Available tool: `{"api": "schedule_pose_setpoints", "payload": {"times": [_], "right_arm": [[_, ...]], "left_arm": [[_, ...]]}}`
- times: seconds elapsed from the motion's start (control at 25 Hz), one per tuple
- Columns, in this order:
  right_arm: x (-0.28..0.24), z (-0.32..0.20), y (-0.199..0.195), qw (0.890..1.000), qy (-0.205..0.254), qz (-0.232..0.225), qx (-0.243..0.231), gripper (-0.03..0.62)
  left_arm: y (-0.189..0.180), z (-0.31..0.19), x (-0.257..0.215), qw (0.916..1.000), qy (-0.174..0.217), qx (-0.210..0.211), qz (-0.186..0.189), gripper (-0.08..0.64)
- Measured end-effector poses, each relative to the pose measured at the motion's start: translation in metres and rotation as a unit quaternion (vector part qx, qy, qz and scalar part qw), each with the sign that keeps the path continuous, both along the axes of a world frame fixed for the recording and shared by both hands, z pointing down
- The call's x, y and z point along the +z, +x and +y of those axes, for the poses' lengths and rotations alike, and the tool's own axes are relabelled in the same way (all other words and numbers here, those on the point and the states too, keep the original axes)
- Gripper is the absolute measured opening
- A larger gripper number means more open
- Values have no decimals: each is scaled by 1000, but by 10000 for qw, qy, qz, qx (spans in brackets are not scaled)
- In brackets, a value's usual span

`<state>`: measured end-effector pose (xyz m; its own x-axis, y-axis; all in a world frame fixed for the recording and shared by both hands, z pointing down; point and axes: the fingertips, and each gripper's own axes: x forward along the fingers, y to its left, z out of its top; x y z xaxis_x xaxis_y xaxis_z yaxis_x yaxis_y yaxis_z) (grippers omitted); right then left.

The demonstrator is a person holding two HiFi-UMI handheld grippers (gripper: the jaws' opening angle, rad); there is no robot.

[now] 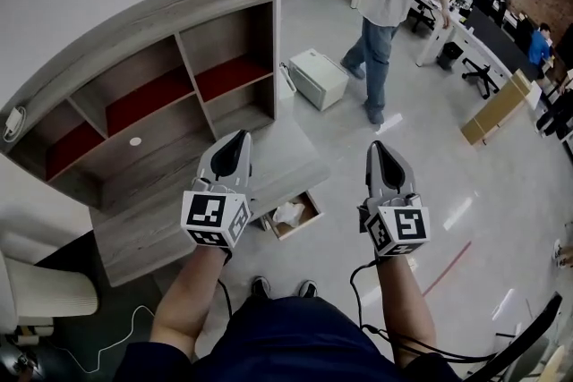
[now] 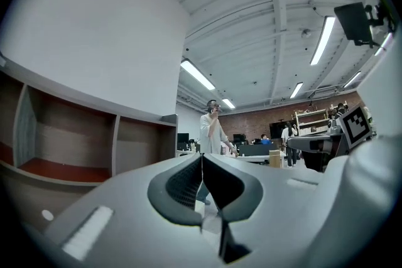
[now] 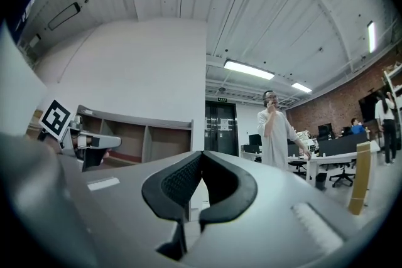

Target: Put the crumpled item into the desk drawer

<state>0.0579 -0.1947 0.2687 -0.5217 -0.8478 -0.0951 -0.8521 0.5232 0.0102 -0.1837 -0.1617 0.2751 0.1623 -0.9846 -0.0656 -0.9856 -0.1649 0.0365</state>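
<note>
In the head view a small wooden drawer (image 1: 312, 211) stands pulled out below the desk's front edge. A white crumpled item (image 1: 288, 213) lies inside it. My left gripper (image 1: 238, 139) hovers over the desk top (image 1: 152, 192), above and left of the drawer, shut and holding nothing. My right gripper (image 1: 377, 147) hangs over the floor to the right of the drawer, also shut and holding nothing. In the left gripper view the left gripper (image 2: 201, 158) shows its pads pressed together. The right gripper (image 3: 201, 154) looks the same in the right gripper view. Neither gripper view shows the drawer.
A wooden hutch (image 1: 170, 67) with red-backed shelves rises behind the desk. A white box (image 1: 315, 78) sits on the floor beyond it, and a person (image 1: 389, 4) stands near that box. A pale chair (image 1: 45, 295) is at the lower left. Office desks line the far right.
</note>
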Motion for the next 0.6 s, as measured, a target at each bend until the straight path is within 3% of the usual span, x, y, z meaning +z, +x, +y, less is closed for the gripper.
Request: {"api": "schedule_pose_setpoints", "payload": {"times": [0.6], "right_arm": [[-7, -10, -7, 9998, 212, -23, -52, 5]], "left_arm": [[-15, -5, 3, 9999, -24, -124, 6, 5]]}}
